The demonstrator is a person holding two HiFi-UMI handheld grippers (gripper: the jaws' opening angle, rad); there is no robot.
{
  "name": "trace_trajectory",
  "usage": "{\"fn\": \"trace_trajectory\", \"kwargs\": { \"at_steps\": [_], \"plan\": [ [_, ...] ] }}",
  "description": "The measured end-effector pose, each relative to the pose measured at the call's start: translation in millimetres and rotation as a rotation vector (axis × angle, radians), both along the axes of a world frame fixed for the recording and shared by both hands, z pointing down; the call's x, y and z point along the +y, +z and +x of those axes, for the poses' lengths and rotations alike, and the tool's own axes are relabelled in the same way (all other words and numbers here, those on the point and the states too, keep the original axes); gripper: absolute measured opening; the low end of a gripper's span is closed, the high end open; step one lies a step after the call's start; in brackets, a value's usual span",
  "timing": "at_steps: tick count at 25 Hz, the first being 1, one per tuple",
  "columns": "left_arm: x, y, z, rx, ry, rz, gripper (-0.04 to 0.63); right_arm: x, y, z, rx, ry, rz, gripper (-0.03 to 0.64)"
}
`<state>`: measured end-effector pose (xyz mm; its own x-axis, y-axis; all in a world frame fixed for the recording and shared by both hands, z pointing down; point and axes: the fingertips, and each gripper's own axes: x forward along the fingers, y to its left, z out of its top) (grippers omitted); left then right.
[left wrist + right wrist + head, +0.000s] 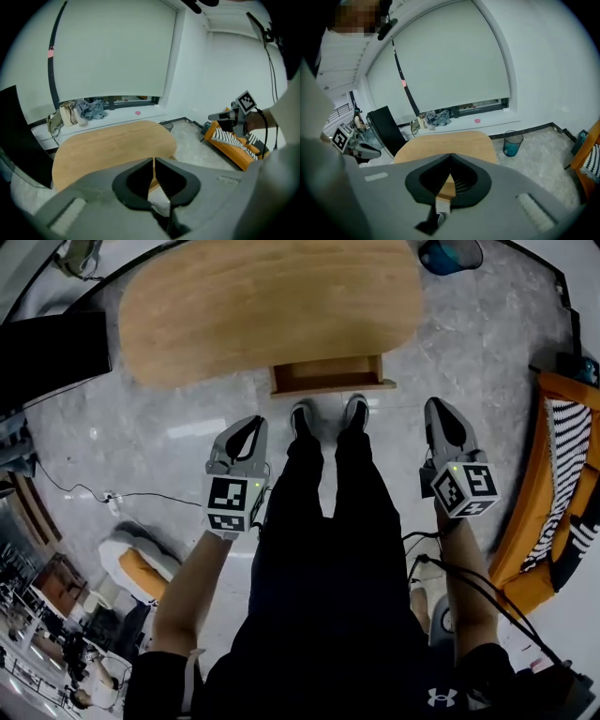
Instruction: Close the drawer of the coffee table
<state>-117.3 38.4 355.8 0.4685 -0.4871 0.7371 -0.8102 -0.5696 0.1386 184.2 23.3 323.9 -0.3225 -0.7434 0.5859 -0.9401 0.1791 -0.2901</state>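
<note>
left gripper [251, 424] is hanging by the left leg, fingers clenched on nothing | drawer [327, 374] is sticking out open from the near edge of the oval wooden desk [234, 306], right in front of the person's shoes [301, 416] | right gripper [437, 409] is hanging by the right leg, fingers clenched too, empty

Both arms hang forward, the left gripper [247, 434] and right gripper [442, 420] angled downward with jaws together, empty.
</note>
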Motion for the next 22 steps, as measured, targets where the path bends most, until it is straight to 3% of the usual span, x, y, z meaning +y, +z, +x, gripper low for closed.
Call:
{"fn": "trace_trajectory", "kwargs": {
  "at_steps": [7,13,22],
  "plan": [
    [-0.9,58.0,3.6,-0.061,0.040,0.030,0.017,2.2,82.7,-3.9,-0.001,-0.082,-0.087,0.002],
    [11.9,133.8,6.1,-0.089,0.071,-0.056,0.017,7.8,149.8,1.1,0.008,-0.147,-0.138,0.002],
    [21.9,208.6,-14.4,-0.130,0.067,-0.072,0.017,20.6,240.8,9.2,0.046,-0.208,-0.229,0.002]
  ]
}}
